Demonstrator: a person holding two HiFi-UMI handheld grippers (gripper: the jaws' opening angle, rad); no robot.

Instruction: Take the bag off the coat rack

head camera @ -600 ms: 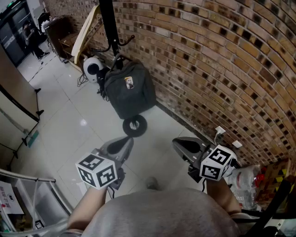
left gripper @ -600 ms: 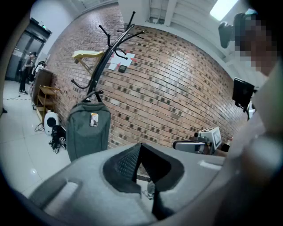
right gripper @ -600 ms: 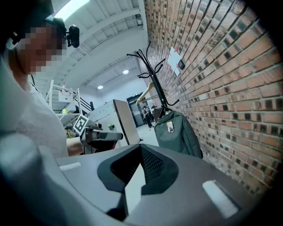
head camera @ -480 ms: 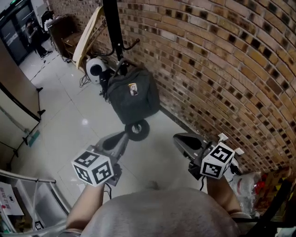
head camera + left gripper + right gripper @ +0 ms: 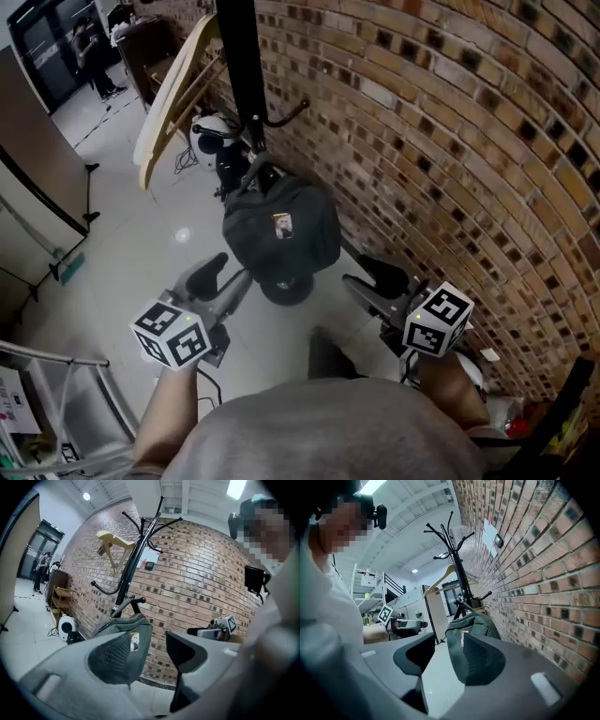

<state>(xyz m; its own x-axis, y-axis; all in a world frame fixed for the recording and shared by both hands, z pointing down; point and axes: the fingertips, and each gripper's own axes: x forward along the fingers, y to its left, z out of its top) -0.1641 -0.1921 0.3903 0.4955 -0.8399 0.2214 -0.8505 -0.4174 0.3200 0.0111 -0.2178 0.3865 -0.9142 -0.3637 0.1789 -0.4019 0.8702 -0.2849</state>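
Note:
A dark grey bag (image 5: 281,234) with a small light tag hangs by its strap from a low hook of the black coat rack (image 5: 242,84), close to the brick wall. My left gripper (image 5: 217,279) is just short of the bag's lower left, jaws open and empty. At the bag's lower right my right gripper (image 5: 370,281) also stands open with nothing in it. In the left gripper view the bag (image 5: 119,622) and the coat rack (image 5: 136,559) rise beyond the left gripper (image 5: 157,656). The right gripper view shows the bag (image 5: 471,620) ahead of the right gripper (image 5: 443,656).
The brick wall (image 5: 450,141) runs along the right. The rack's round base (image 5: 286,289) sits on the floor under the bag. A wooden hanger (image 5: 173,89) hangs on the rack and a white round device (image 5: 211,136) lies behind it. A metal shelf frame (image 5: 56,394) stands at the lower left.
The person has stepped closer to the rack. The bag now lies right in front of both grippers, which have moved forward towards it with jaws still apart.

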